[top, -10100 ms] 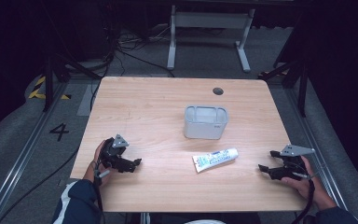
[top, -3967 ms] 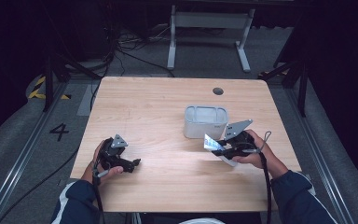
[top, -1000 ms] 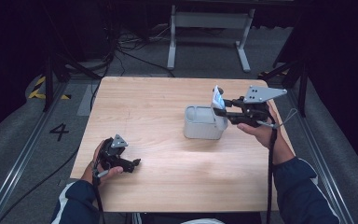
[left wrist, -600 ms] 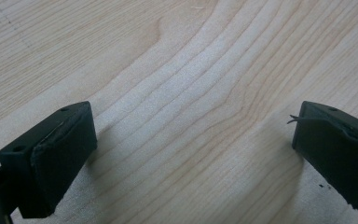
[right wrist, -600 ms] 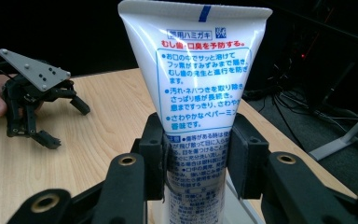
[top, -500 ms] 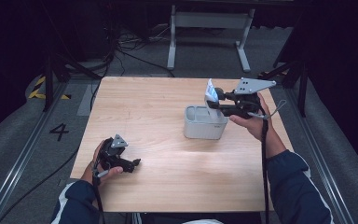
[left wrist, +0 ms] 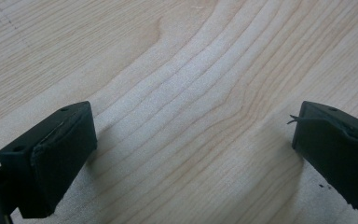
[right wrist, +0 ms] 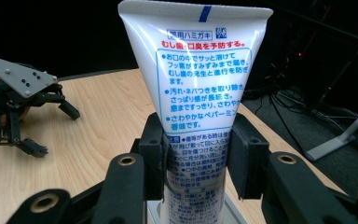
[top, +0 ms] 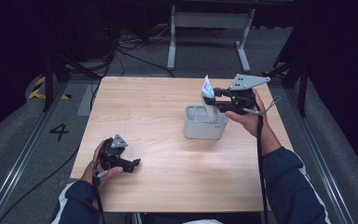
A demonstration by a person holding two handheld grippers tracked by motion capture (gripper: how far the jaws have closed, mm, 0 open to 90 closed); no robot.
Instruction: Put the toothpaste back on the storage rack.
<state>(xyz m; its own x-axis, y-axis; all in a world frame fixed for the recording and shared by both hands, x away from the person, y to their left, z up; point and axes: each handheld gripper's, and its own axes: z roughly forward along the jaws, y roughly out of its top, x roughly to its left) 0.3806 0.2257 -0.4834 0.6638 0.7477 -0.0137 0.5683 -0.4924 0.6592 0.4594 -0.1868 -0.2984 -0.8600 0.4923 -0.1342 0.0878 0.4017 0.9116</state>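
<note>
Right tongs (top: 214, 98) clamp a white toothpaste tube (top: 208, 93) approx. mid-body, pads pressing both sides; tube stands upright w/ flat crimped end up, printed side facing the right gripper view. In the high view, tube's lower part sits over/into the grey holder (top: 205, 122), right compartment as seen from above; can't tell if it touches the bottom. Holder stands on the wooden worktop (top: 158, 102), right of centre. Right hand (top: 247, 114) carries those tongs above the holder's far right side. Left tongs (top: 133, 163) rest low on the worktop near the front left corner, well apart from the holder, jaws wide apart w/ nothing but bare wood between them.
</note>
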